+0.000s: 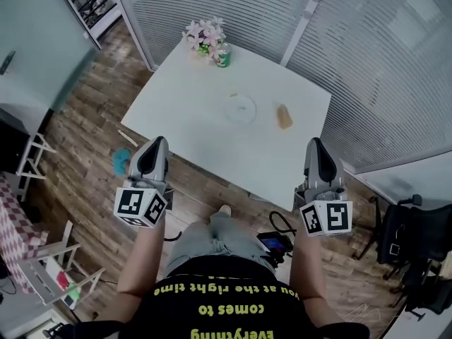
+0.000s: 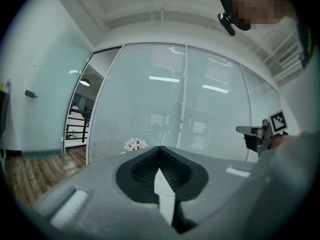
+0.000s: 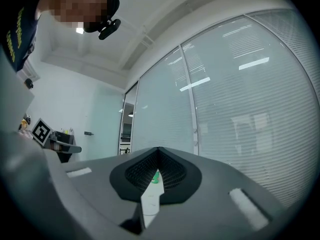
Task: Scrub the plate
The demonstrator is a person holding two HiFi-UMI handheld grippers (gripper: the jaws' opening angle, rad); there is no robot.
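We hold both grippers level in front of us, short of the white rectangular table (image 1: 201,136), which stands cornerwise to us on a floor of brown wooden planks (image 1: 85,111). The left gripper (image 1: 158,142) has its jaws closed together with nothing between them, and so does the right gripper (image 1: 314,143).

The round, pale plate (image 1: 240,109) lies near the middle of the table, well apart from both grippers. It has a small greenish mark on it, too small for us to tell what it is. Just to the plate's right lies a small tan oblong block (image 1: 284,116), apart from the plate. At the far corner of the table stands a bunch of pink and white flowers (image 1: 204,34) with a green cylindrical can (image 1: 223,56) just beside it. The rest of the table is bare white.

Behind the table, tall glass partition walls with fine horizontal blinds (image 1: 226,2) meet at a corner. On the floor left of the table lies a small blue object (image 1: 121,161), and farther left stands a white frame stand (image 1: 32,154). At the right there is a black chair (image 1: 402,235) on the planks.
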